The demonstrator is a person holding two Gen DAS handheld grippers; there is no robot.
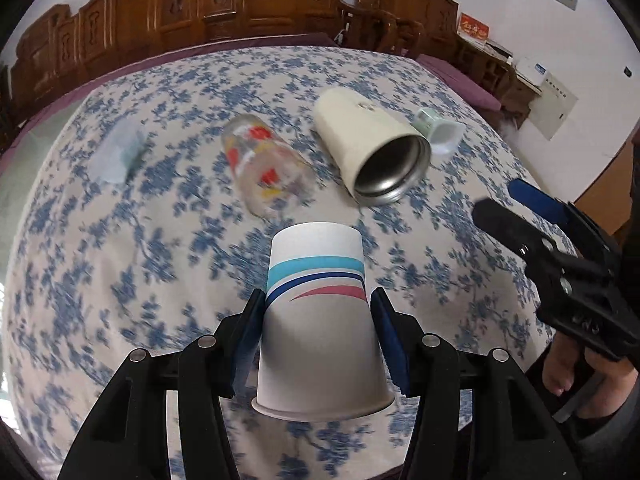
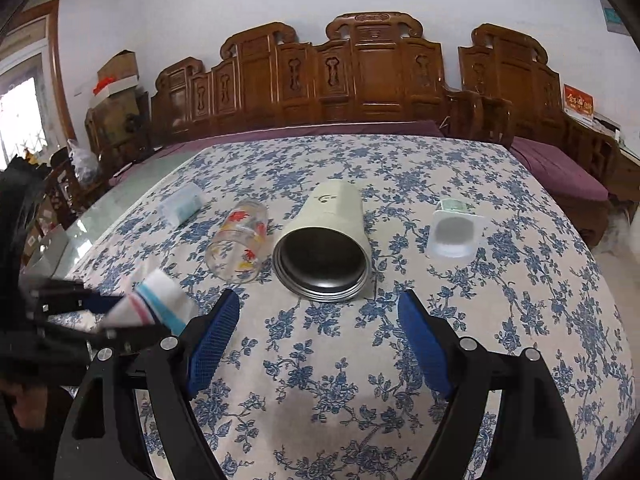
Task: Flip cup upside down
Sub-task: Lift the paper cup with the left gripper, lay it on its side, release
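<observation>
A white paper cup (image 1: 318, 320) with teal, navy and pink stripes sits between my left gripper's (image 1: 318, 300) blue pads, mouth toward the camera and base away, held above the floral tablecloth. It also shows in the right wrist view (image 2: 154, 300) at the left, blurred, in that gripper. My right gripper (image 2: 320, 308) is open and empty above the cloth, in front of the cream tumbler; it shows at the right of the left wrist view (image 1: 500, 200).
On the tablecloth (image 2: 320, 380) lie a cream steel tumbler (image 2: 326, 240), a printed glass (image 2: 238, 246), a clear plastic cup (image 2: 454, 234) and a small packet (image 2: 182, 204), all on their sides. A carved wooden bench (image 2: 360, 80) stands behind the table.
</observation>
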